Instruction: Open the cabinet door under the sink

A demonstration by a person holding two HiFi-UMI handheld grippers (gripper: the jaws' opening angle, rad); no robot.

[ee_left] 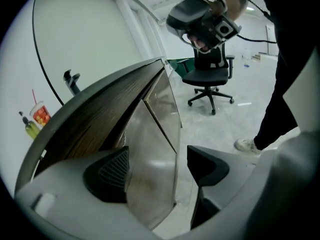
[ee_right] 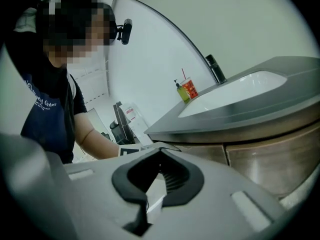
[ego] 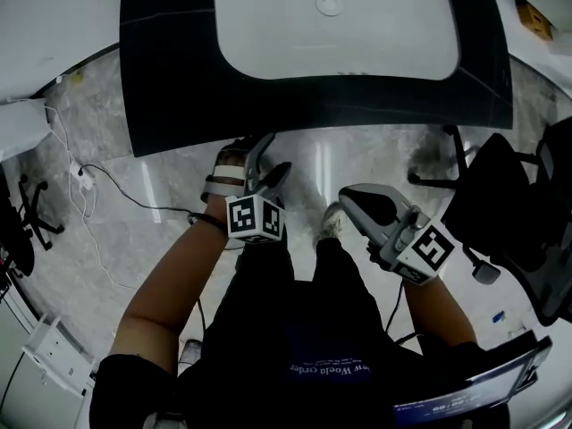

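L gripper [ee_left: 157,169] set over the edge of the cabinet door [ee_left: 150,154] under the sink [ego: 340,25], not yet clamped

L gripper's jaws stand well apart w/ the door's free edge btwn them: one pad sits behind the panel, the other is clear of its glossy front, so nothing is gripped. The door hangs below the dark bench [ego: 179,79], just ahead of the person's legs [ego: 335,266], & looks a little ajar. R gripper [ee_right: 156,164] has its jaws together & empty, held off to the right, apart from the door. To do this well, I'd say: close squarely on the edge w/ both pads flat, then pull back along the hinge arc, letting the wrist turn w/ the door rather than tugging straight; keep R gripper & legs out of the swing
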